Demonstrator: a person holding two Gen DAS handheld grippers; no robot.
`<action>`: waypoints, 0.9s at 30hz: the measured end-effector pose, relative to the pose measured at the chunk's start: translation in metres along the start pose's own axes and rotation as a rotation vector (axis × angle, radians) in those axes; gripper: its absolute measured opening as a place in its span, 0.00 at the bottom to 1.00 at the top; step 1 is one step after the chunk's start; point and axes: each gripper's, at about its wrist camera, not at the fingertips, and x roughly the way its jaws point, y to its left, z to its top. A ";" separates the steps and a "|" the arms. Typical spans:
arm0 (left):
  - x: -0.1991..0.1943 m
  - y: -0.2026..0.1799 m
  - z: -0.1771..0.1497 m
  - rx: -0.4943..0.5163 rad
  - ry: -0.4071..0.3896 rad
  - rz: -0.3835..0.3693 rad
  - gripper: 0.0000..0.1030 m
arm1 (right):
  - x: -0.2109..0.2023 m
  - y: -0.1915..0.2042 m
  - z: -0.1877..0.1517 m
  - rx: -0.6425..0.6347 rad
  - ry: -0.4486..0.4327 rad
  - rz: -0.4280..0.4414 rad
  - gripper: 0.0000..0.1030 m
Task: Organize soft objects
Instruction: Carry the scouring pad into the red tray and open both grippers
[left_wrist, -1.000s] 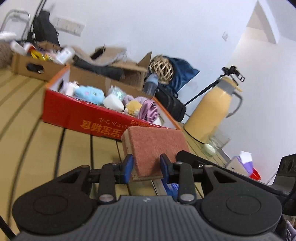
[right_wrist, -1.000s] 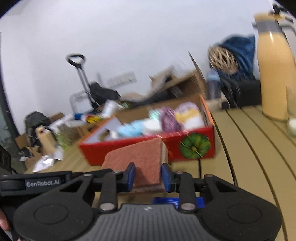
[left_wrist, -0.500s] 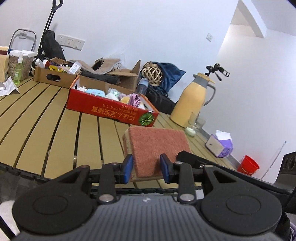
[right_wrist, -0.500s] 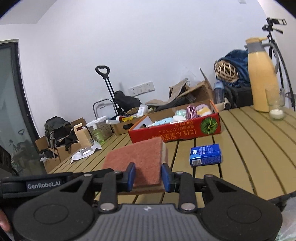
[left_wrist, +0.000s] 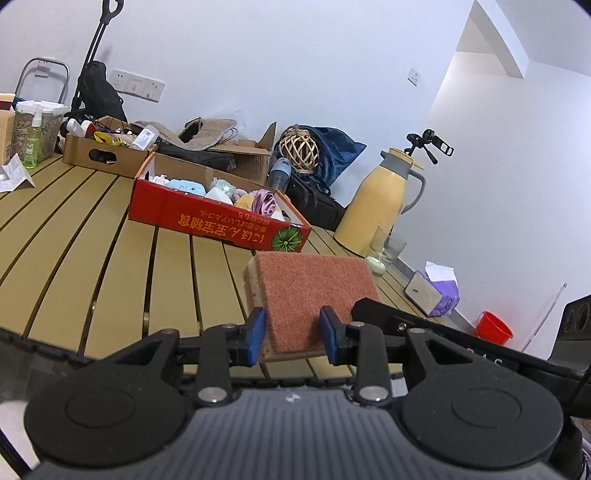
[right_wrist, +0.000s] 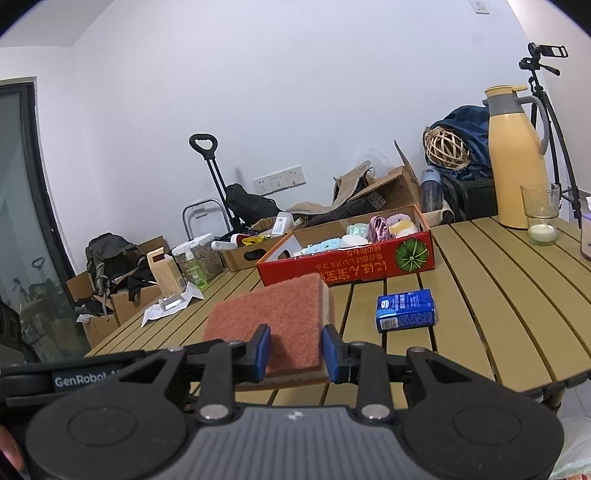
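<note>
- So, my left gripper (left_wrist: 291, 334) was clamped on a sponge (left_wrist: 310, 295), blue pads (left_wrist: 255, 334) pressed against both its sides, reddish scrub side up.
- Same deal with my right gripper (right_wrist: 295, 352): closed on a sponge (right_wrist: 273, 321) too, pads squeezing it from either side, yellow foam layer showing along its right edge.
- Honestly couldn't tell from either camera whether that was one sponge shared between both grippers or two separate ones.
- Landmark for everything else was the red cardboard box (right_wrist: 347, 264) sitting on the slatted wooden table (right_wrist: 498, 295).
- Both sponges were held above the table on the near side of the red box, not touching it.
- Inside the box were soft things already: a light blue plush (left_wrist: 186, 186), something purple and satiny (left_wrist: 264, 202), a yellowish fluffy bit (right_wrist: 402, 226).
- A small blue carton (right_wrist: 405, 310) lay flat on the table in front of the box, just right of my right-hand sponge.
- To the right of the box stood a yellow thermos jug (right_wrist: 517, 162), with a drinking glass (right_wrist: 540, 201) and a candle (right_wrist: 542, 233) near its base.
- Behind the box was a brown cardboard box (left_wrist: 105, 157) full of clutter.
</note>
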 end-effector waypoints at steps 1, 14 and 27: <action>0.005 0.002 0.004 -0.001 0.000 -0.002 0.31 | 0.005 -0.001 0.003 -0.002 0.002 0.002 0.29; 0.123 0.044 0.142 0.012 -0.007 -0.023 0.31 | 0.121 -0.039 0.106 0.028 0.003 0.036 0.28; 0.298 0.152 0.198 -0.123 0.285 0.050 0.31 | 0.325 -0.086 0.167 0.083 0.230 -0.040 0.26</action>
